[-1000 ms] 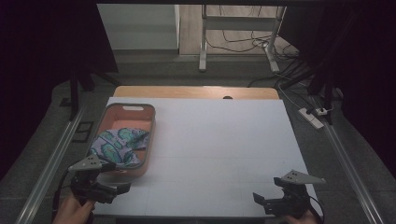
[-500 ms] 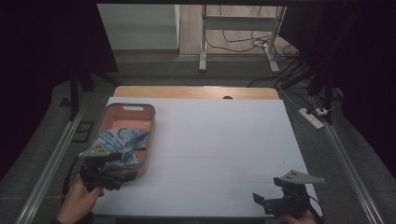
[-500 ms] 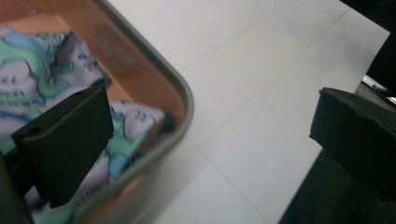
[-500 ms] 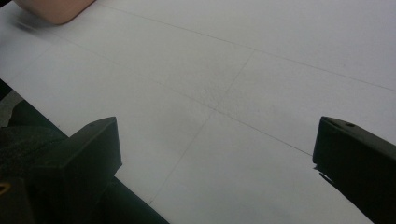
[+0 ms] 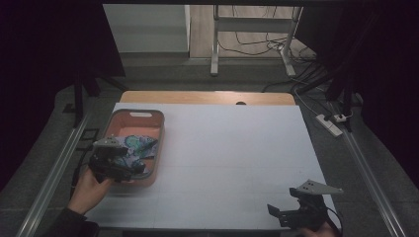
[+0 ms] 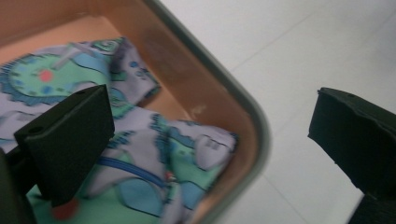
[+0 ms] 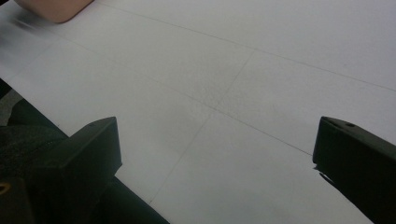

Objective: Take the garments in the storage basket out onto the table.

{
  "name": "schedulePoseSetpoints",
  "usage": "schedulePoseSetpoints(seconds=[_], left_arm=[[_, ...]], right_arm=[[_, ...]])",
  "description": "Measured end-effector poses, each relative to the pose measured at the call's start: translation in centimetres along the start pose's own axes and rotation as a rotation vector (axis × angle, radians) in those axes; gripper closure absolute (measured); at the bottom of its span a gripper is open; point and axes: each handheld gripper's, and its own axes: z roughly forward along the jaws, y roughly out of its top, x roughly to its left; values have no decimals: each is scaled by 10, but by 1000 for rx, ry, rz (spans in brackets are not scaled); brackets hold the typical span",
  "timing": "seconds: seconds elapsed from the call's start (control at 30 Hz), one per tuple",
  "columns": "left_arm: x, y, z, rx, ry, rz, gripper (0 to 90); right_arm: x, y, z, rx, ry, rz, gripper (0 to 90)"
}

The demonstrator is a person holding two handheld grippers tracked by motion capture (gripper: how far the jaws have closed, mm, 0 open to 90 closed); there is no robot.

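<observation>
Since the earlier frames our left gripper (image 5: 129,170) has moved forward over the near end of the bin (image 5: 159,148), jaws apart above the patterned cloth (image 6: 154,158). Our right gripper (image 5: 281,216) waits at the near edge, jaws apart, empty. Farther off the white table (image 5: 237,148) lies bare; we judge nothing is grasped yet, the cloth still lying in the bin.

Left gripper (image 6: 224,154) with black jaws spread wide, one over patterned cloth (image 6: 140,163) in blue, green and lilac lying crumpled in salmon-pink bin (image 6: 219,98), grey-edged rim, other jaw over white tabletop (image 6: 303,51)
</observation>
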Motion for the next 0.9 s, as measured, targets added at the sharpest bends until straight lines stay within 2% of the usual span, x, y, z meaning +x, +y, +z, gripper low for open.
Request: schedulePoseSetpoints(seconds=[0.1, 0.13, 0.23, 0.27, 0.33, 0.37, 0.4, 0.43, 0.47, 0.5, 0.53, 0.57, 0.6, 0.73, 0.77, 0.8, 0.83, 0.87, 0.9], left_arm=[[7, 3, -1, 14, 2, -2, 6], [12, 6, -2, 23, 33, -5, 7], [19, 9, -4, 32, 57, -4, 8], [27, 10, -6, 53, 89, -11, 7], [37, 11, -6, 82, 100, -28, 4], [37, 11, -6, 82, 100, -28, 4], [47, 10, -5, 114, 115, -54, 3], [47, 10, -5, 114, 115, -54, 1], [56, 7, -4, 135, 120, -69, 0], [56, 7, -4, 135, 120, -69, 0], [65, 4, -2, 147, 110, -87, 0], [65, 4, -2, 147, 110, -87, 0], [71, 2, 0, 159, 108, -101, 0], [74, 2, 5, 189, 107, -88, 0], [73, 2, 8, 206, 100, -82, 0], [73, 1, 15, 251, 84, -74, 0], [73, 1, 15, 251, 84, -74, 0], [73, -1, 25, 306, 58, -66, 0], [72, -1, 29, 342, 60, -51, 0]], right_arm=[[0, 0, 0, 2, -2, -2, 12], [0, 0, 0, 3, -2, -4, 12], [0, 0, 0, 4, -2, -5, 12], [0, 0, 0, 4, -2, -3, 12], [0, 0, 0, 4, -2, -2, 12], [0, 0, 0, 4, -2, -2, 12], [0, 0, 1, 5, -2, -2, 12], [0, 0, 1, 5, -2, -2, 12], [0, 0, 1, 7, -3, -4, 12], [0, 0, 1, 7, -3, -4, 12], [0, 0, 1, 9, -4, -6, 12], [0, 0, 1, 9, -4, -6, 12], [0, 0, 1, 8, -3, -5, 12], [0, 0, 1, 10, -3, -6, 12], [0, 0, 1, 10, -3, -5, 12], [0, 0, 1, 10, -3, -5, 12], [0, 0, 1, 11, -3, -3, 12], [0, 0, 1, 11, -4, -4, 12], [0, 0, 1, 11, -4, -4, 12]])
